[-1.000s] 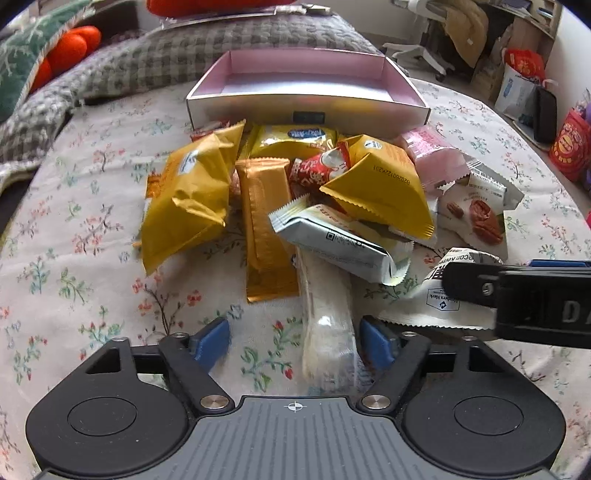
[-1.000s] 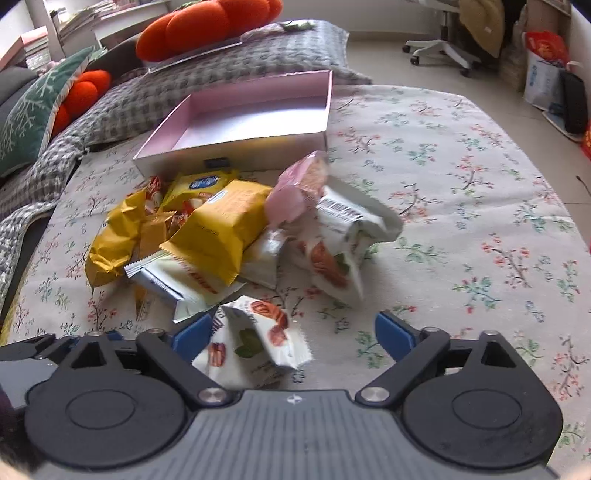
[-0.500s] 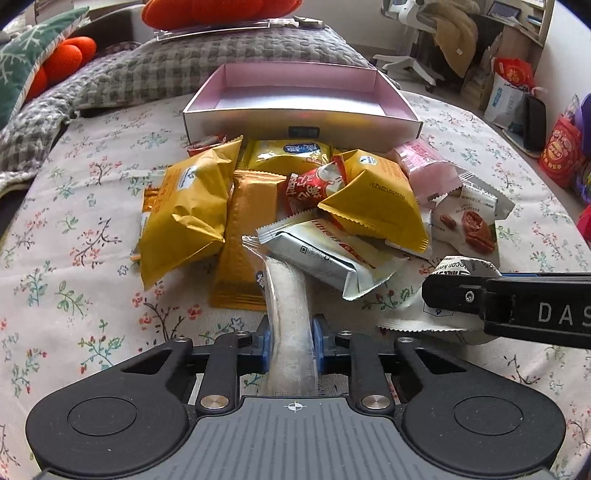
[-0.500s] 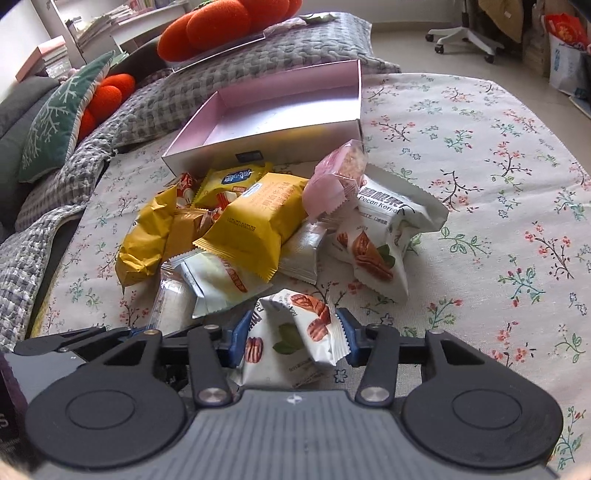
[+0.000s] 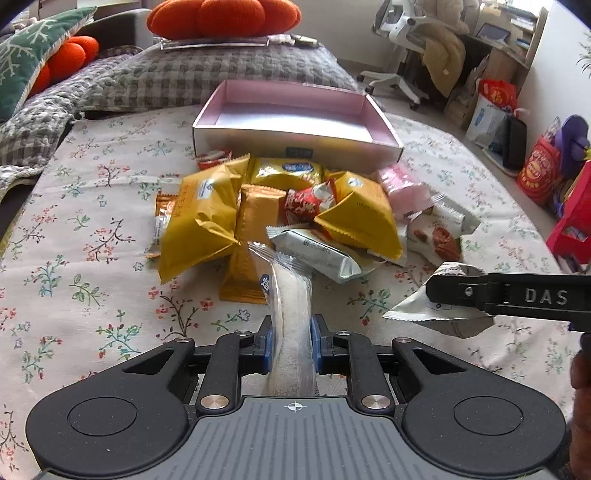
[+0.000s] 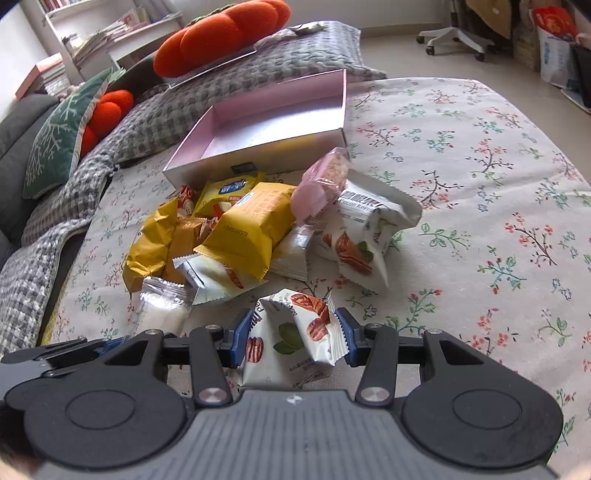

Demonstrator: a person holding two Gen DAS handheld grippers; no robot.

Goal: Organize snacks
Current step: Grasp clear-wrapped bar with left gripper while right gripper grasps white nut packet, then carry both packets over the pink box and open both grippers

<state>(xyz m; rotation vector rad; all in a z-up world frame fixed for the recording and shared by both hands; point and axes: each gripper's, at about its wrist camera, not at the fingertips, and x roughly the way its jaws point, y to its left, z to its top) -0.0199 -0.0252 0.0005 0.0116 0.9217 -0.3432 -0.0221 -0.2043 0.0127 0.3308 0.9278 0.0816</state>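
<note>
A heap of wrapped snacks point(image 5: 295, 206) lies on the flowered cloth in front of an open pink box point(image 5: 295, 122) with nothing inside. My left gripper point(image 5: 293, 345) is shut on a long clear-wrapped white bar point(image 5: 291, 306), lifted off the cloth with its far end up. In the right wrist view my right gripper point(image 6: 291, 334) is shut on a white pecan packet point(image 6: 291, 332), raised a little; the same packet point(image 5: 439, 314) shows at the right of the left wrist view. The heap point(image 6: 258, 221) and the box point(image 6: 266, 129) lie beyond it.
Grey checked cushions point(image 5: 184, 74), orange pumpkin pillows point(image 5: 221, 16) and a green pillow point(image 6: 59, 136) border the far and left sides. The flowered cloth point(image 6: 480, 184) is bare to the right of the heap. An office chair and bags stand on the floor at the back right.
Both grippers went from open to shut: the left closed on the white bar, the right on the pecan packet. Both snacks have since lifted a little off the cloth.
</note>
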